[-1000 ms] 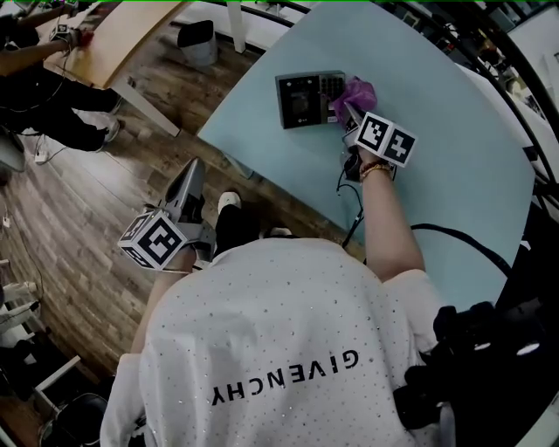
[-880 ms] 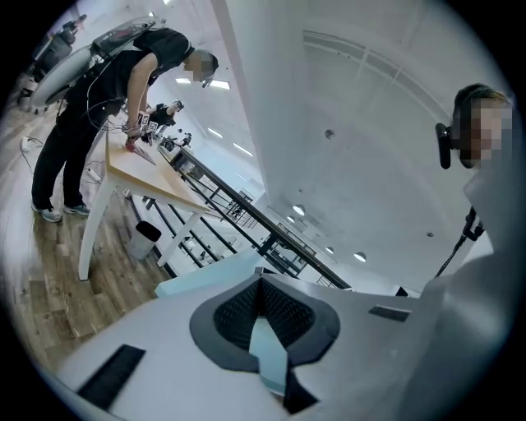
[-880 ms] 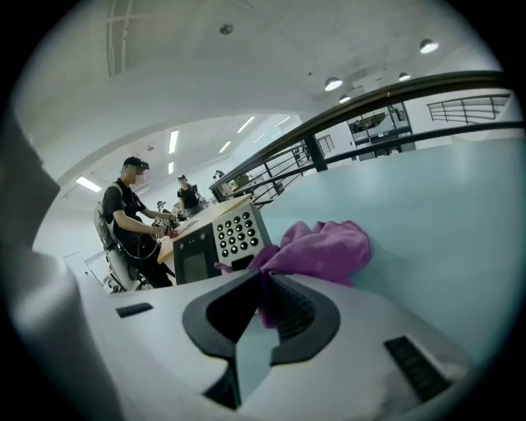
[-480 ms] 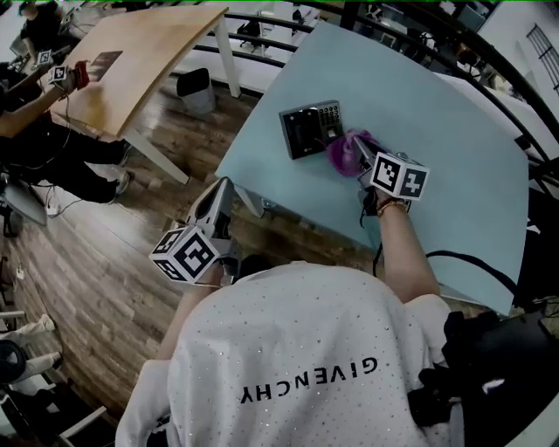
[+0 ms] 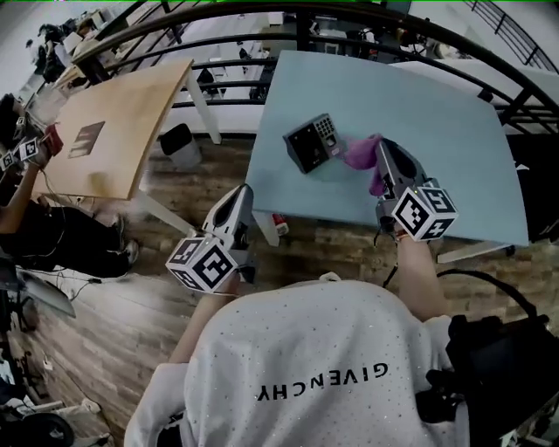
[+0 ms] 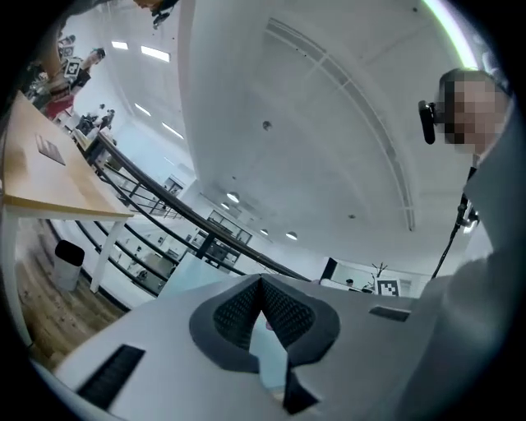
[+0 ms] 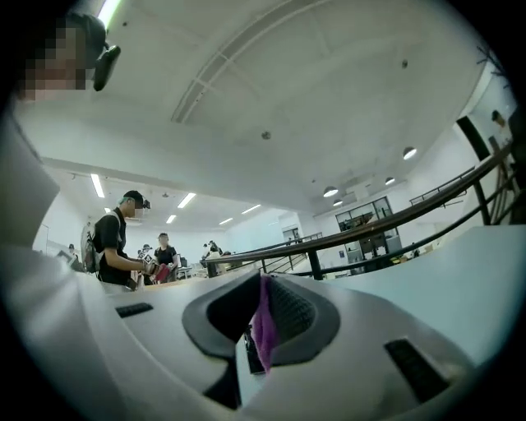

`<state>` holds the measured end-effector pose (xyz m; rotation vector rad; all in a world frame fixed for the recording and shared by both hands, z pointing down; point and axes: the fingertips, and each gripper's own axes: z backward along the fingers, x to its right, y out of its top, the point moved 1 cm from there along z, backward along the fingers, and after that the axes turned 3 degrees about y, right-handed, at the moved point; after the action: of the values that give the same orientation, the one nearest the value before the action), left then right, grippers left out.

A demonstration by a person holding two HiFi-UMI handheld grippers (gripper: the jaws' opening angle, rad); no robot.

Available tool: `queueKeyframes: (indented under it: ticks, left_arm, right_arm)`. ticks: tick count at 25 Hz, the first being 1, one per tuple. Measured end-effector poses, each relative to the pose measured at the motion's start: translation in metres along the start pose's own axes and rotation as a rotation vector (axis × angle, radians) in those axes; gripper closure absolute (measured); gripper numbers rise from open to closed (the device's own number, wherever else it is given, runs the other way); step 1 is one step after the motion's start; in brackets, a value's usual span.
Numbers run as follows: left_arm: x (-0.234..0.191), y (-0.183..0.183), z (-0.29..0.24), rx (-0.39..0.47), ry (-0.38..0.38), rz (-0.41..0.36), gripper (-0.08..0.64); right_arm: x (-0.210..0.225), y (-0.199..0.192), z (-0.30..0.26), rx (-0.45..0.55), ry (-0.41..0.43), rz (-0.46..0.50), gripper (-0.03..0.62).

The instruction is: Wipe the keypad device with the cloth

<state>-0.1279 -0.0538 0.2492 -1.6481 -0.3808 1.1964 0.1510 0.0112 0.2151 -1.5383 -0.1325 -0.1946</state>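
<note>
The dark keypad device lies on the pale blue table, near its left edge. A purple cloth hangs just right of the device, lifted off it, pinched in my right gripper, which is shut on it. In the right gripper view a strip of the purple cloth shows between the closed pads. My left gripper is held off the table's near-left corner, tilted upward, its jaws shut with nothing in them.
A wooden table stands to the left over plank flooring, with a grey bin beside it. A dark railing curves behind the tables. A person stands far off. The near table edge runs just ahead of my grippers.
My right gripper has drawn back and to the right with the cloth, off the keypad device. My left gripper has risen toward the table corner. The head view has swung upward.
</note>
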Motion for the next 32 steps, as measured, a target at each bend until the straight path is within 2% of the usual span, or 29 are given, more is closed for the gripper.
queueKeyframes:
  ticks: [4, 9, 14, 18, 25, 32]
  left_arm:
    - [-0.001, 0.001, 0.019, -0.040, -0.063, 0.018, 0.558]
    - [-0.002, -0.011, 0.038, -0.084, -0.112, 0.056, 0.558]
    - [0.008, -0.027, 0.042, -0.117, -0.172, 0.082, 0.558]
    - [0.010, -0.027, 0.045, -0.083, -0.162, 0.073, 0.558]
    - [0.011, -0.032, 0.043, -0.093, -0.169, 0.094, 0.558]
    - [0.004, -0.024, 0.039, -0.063, -0.143, 0.087, 0.558]
  right_arm:
    - [-0.030, 0.007, 0.039, -0.013, -0.091, 0.094, 0.557]
    - [-0.061, 0.000, 0.080, -0.030, -0.161, 0.120, 0.558]
    - [-0.067, -0.016, 0.112, -0.091, -0.230, 0.169, 0.560]
    - [-0.066, -0.020, 0.131, -0.096, -0.272, 0.160, 0.560]
    - [-0.057, -0.024, 0.141, -0.108, -0.315, 0.151, 0.560]
    - [-0.050, -0.024, 0.140, -0.148, -0.329, 0.212, 0.560]
